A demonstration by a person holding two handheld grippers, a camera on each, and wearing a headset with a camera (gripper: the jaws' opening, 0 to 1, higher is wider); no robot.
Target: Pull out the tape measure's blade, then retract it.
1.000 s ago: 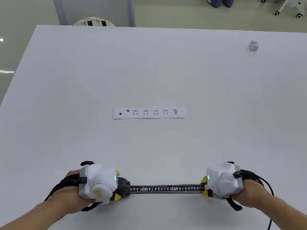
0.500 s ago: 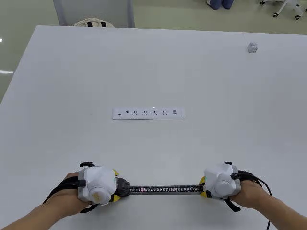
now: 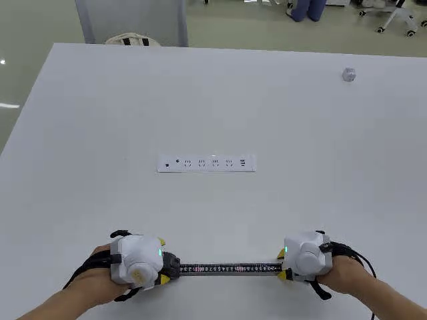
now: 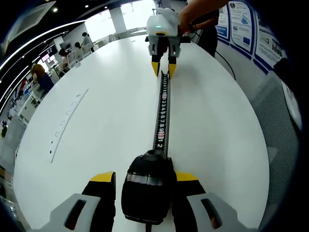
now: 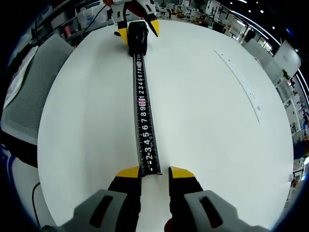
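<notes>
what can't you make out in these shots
Small object far on the table: too small in the head view to identify.
Blade tip: ends between the fingertips of the right gripper in the right gripper view; whether it is clamped is unclear.
Tape measure: mostly hidden under the white body of the left gripper in the head view.
Blade numbers: too small in the head view.
</notes>
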